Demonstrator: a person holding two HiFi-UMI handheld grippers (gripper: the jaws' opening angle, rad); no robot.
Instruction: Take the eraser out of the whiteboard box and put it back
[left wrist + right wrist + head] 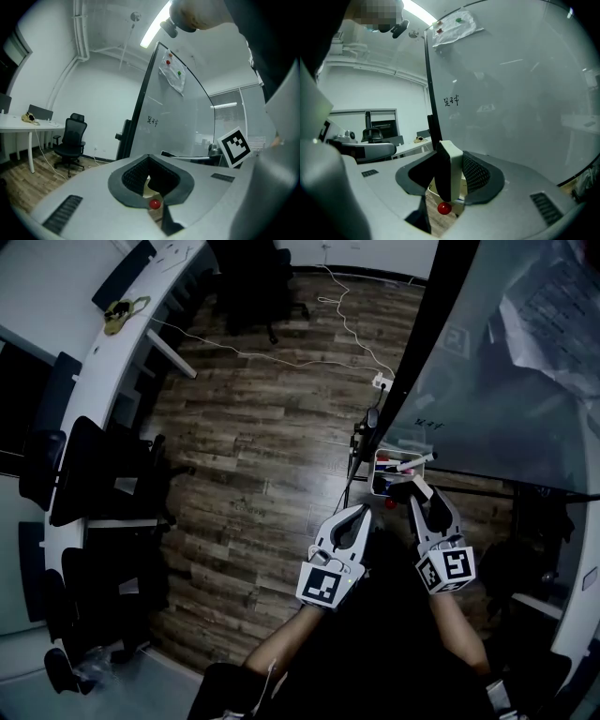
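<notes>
Whiteboard (506, 362): rises right behind the whiteboard box.
Whiteboard box (374, 480): at the board's foot, markers inside.
Your left tool (363, 511): just left of the box, jaws closed tip to tip on nothing.
Your right tool (425, 496): at the box's near side, jaws clamped on the eraser.
Eraser (452, 167): upright between the right tool's pads, close to the box.

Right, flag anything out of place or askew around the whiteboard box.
The eraser is out of the box, clamped in the right gripper just above it. A marker lies slanted across the box's top, one end past the rim.
</notes>
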